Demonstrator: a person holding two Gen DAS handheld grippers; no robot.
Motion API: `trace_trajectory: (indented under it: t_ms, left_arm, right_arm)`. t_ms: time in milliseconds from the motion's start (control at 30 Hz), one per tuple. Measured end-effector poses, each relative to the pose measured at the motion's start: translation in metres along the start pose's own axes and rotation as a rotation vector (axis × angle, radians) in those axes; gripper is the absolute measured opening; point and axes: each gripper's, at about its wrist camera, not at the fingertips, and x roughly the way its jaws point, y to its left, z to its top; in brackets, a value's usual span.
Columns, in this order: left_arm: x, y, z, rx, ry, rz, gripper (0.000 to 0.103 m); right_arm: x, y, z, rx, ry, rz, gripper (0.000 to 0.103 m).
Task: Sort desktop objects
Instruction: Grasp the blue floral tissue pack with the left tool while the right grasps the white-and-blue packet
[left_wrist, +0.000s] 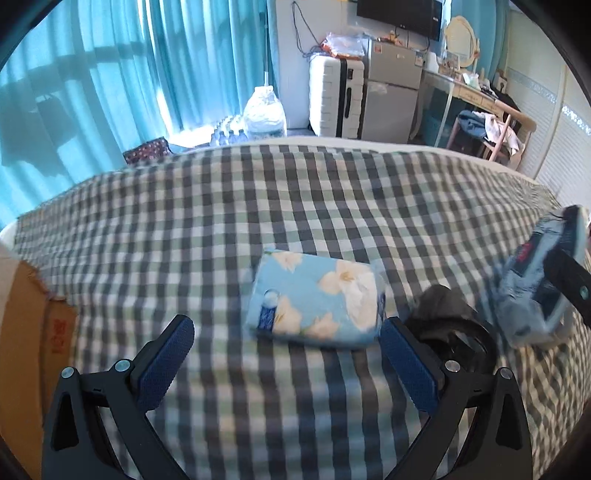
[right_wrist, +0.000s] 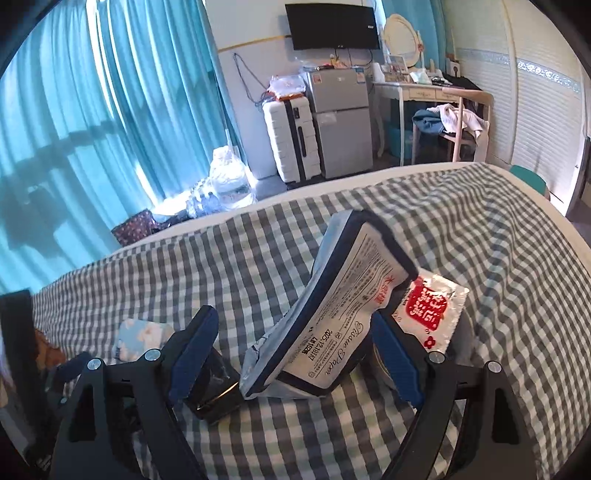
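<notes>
Tissue packs: two. Floral pack (left_wrist: 314, 299) mid-bed on checked cover (left_wrist: 258, 192), left gripper (left_wrist: 286, 354) spread, empty. Silver pack (right_wrist: 332, 321) tilted between right gripper (right_wrist: 295, 354) pads, contact unclear. One cardboard box (left_wrist: 22, 350) at left edge, contents hidden.

Daylight glowed through teal curtains (left_wrist: 92, 92) at left, casting soft shadows on them, room evenly bright, strong fisheye bending with dark vignetted corners, motion blur smeared the checked bedspread (left_wrist: 332, 192), background sharper.
</notes>
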Motion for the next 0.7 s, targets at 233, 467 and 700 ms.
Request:
trace_trajectory:
  t_ms: [233, 467, 700]
  left_arm:
    - [0.034, -0.001, 0.008, -0.059, 0.05, -0.045, 0.103]
    - [0.018, 0.019, 0.008, -0.072, 0.036, -0.125, 0.075]
    - [-0.028, 0.04, -0.015, -0.112, 0.048, -0.135, 0.076]
  right_arm:
    - [0.015, -0.013, -0.007, 0.004, 0.08, 0.008, 0.043]
    - [0.009, -0.02, -0.012, -0.003, 0.092, 0.044, 0.015]
    - [-0.024, -0.027, -0.02, 0.02, 0.09, 0.049, 0.01]
